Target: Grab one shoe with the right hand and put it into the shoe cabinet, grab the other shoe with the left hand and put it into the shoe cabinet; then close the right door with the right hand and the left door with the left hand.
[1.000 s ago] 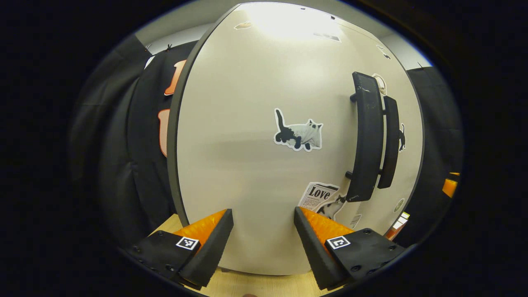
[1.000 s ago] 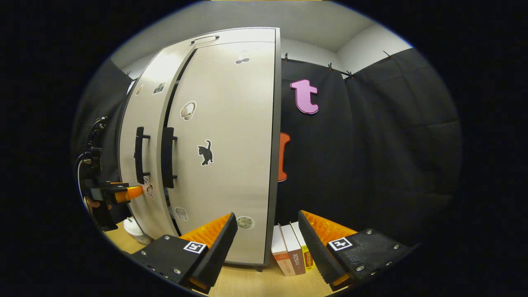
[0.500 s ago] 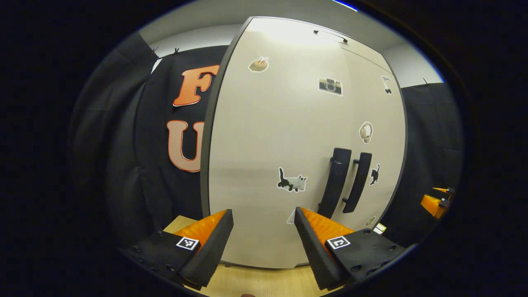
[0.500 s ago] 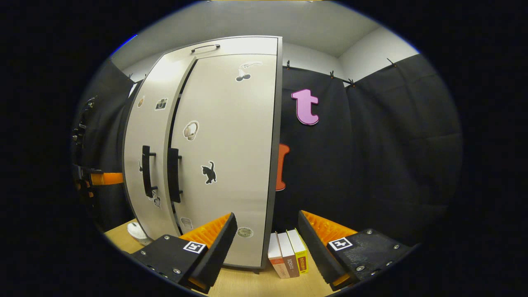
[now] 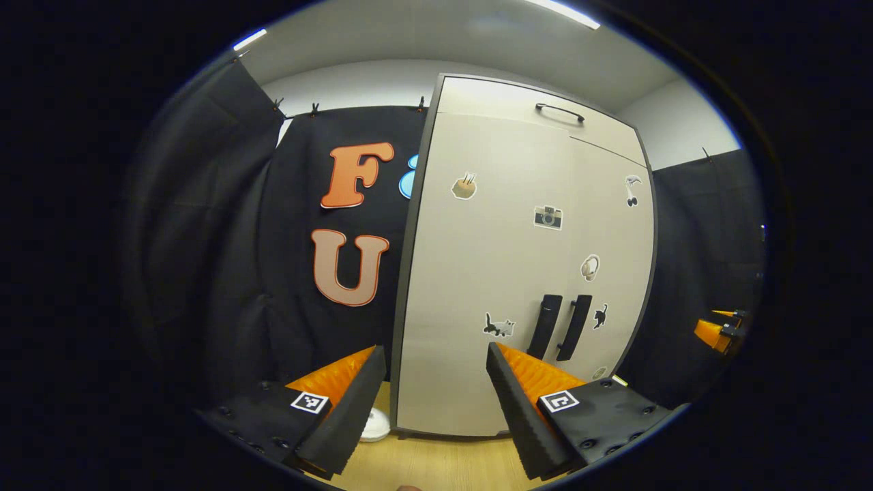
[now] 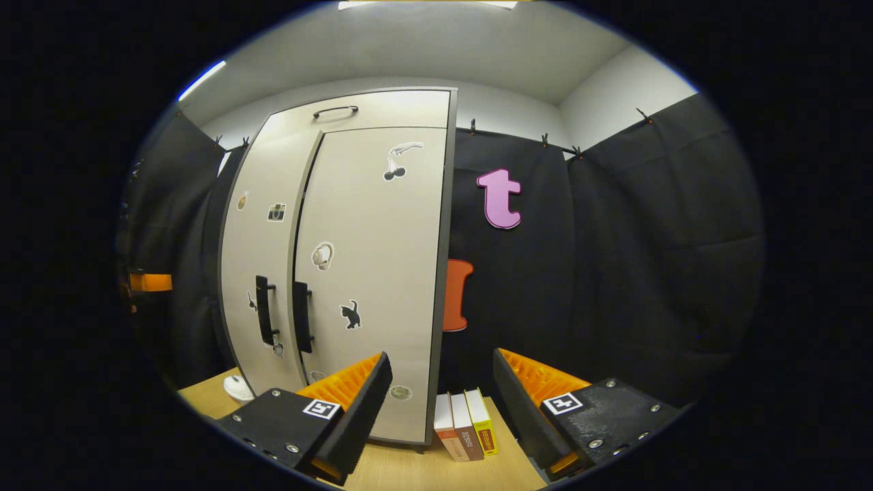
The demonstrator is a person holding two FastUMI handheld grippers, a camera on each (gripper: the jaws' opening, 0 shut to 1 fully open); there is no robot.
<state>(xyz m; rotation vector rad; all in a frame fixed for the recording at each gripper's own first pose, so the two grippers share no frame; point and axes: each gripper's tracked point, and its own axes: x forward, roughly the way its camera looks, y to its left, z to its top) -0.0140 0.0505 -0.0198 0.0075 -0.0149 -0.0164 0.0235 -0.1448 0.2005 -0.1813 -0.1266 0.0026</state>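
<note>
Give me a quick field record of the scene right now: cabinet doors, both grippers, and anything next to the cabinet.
shoe cabinet: upright on the wooden surface
left door: shut
right door: shut, handles side by side
left gripper: open, empty, facing the cabinet, clear of it
right gripper: open, empty, clear of the cabinet
books: three, upright, at the cabinet's right side
white object: on the surface by the cabinet's left corner
shoes: none seen outside
</note>
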